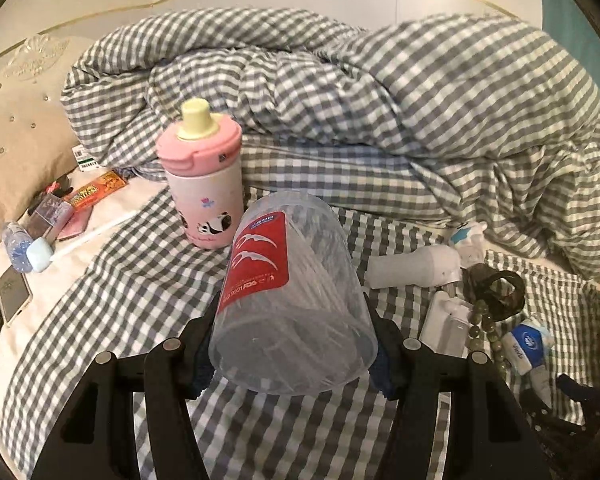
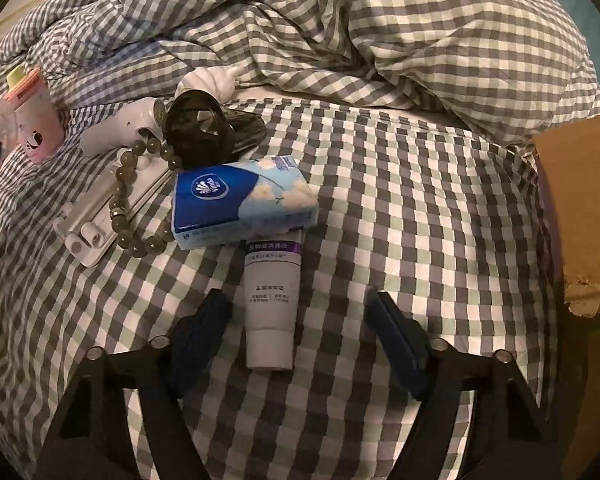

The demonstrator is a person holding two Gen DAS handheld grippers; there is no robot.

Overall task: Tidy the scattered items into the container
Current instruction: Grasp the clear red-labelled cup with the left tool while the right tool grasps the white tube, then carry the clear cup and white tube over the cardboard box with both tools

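- On the checked bed (image 2: pixel 400 200), lower centre: left tool (image 1: pixel 294 344) clenched on clear plastic jar (image 1: pixel 296 300).
- Right tool (image 2: pixel 300 332) released, astride white tube (image 2: pixel 271 304).
- Cardboard box (image 2: pixel 580 216), right edge.

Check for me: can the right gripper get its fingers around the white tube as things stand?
Probably yes. The right gripper is open with the white tube lying between its fingers; only the tube's far end is under the tissue pack.
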